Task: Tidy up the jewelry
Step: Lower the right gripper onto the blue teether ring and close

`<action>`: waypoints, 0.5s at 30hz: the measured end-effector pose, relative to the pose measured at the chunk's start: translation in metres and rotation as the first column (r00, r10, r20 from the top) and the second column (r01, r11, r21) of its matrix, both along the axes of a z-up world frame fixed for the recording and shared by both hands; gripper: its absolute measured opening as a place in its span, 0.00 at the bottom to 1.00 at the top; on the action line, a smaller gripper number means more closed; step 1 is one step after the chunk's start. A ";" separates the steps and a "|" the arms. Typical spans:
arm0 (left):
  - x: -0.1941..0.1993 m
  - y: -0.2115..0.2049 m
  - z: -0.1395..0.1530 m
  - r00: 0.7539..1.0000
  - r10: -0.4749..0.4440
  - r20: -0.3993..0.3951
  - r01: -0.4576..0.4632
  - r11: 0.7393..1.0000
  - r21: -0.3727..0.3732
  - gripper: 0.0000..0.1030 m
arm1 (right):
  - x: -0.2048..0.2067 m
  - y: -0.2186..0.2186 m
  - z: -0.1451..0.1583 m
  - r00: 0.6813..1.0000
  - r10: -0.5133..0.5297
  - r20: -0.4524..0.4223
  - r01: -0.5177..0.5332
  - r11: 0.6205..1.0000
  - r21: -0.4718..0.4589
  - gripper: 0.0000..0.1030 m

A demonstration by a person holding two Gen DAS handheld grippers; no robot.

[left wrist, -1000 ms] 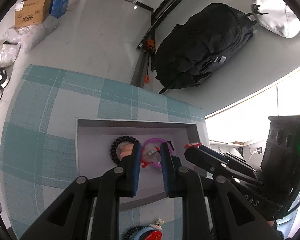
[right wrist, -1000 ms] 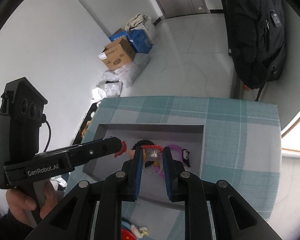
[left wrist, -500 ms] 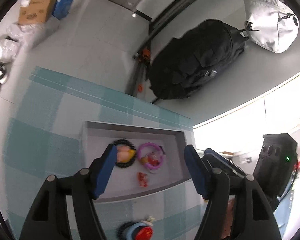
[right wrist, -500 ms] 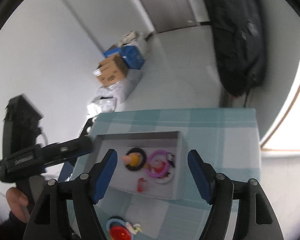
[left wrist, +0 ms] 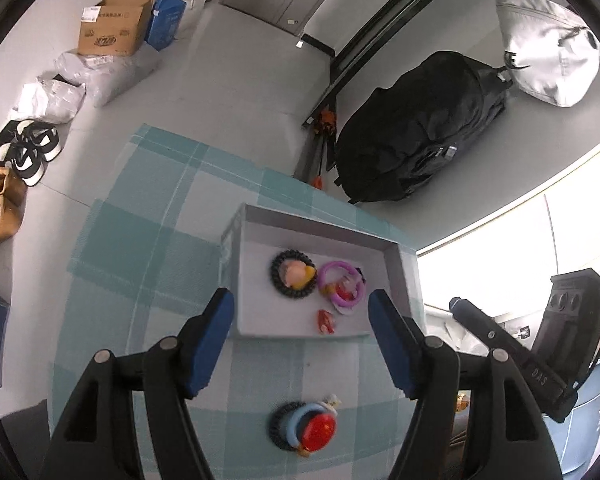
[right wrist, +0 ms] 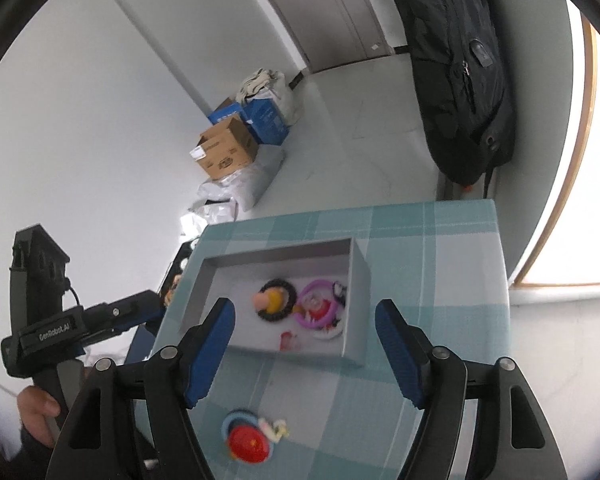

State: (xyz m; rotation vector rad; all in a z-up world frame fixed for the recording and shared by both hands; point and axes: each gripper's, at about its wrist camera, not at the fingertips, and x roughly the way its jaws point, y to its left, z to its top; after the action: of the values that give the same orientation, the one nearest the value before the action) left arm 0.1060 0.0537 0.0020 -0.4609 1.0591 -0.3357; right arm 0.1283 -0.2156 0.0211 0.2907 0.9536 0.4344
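Observation:
A grey open box sits on a teal checked cloth. In it lie a black beaded ring with a pink and yellow charm, a purple ring with charms and a small red piece. A pile of rings with a red disc lies on the cloth in front of the box. My left gripper and right gripper are open, empty and raised above the box's near side.
A black backpack and a white bag lie on the floor beyond the table. Cardboard and blue boxes, plastic bags and shoes are on the floor at left. The other gripper shows at each view's edge.
Both grippers have opened and let go of their pieces into the box. Both have pulled back and up, so the box looks smaller and the ring pile shows in front.

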 end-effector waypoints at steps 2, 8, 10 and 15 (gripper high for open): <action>-0.008 -0.008 0.003 0.999 -0.033 0.012 0.032 0.999 0.042 0.63 | -0.008 -0.002 0.002 1.000 0.002 0.014 -0.002 1.000 0.011 0.70; -0.043 -0.012 -0.011 1.000 -0.008 -0.005 0.008 0.998 0.063 0.64 | -0.036 0.001 0.005 0.997 0.046 0.056 -0.044 0.998 -0.040 0.88; -0.053 -0.013 -0.019 1.000 0.005 -0.026 -0.003 0.999 0.053 0.64 | -0.043 0.003 -0.001 0.997 0.058 0.042 -0.055 0.997 -0.061 0.88; -0.074 -0.013 -0.036 0.999 -0.001 -0.053 0.003 0.999 0.048 0.72 | -0.066 0.009 -0.021 0.997 0.082 -0.015 -0.083 0.992 -0.091 0.88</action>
State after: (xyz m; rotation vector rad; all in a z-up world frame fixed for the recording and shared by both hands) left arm 0.0324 0.0402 -0.0339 -0.4278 1.1168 -0.3006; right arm 0.0627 -0.2063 0.0003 0.1714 0.9965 0.4638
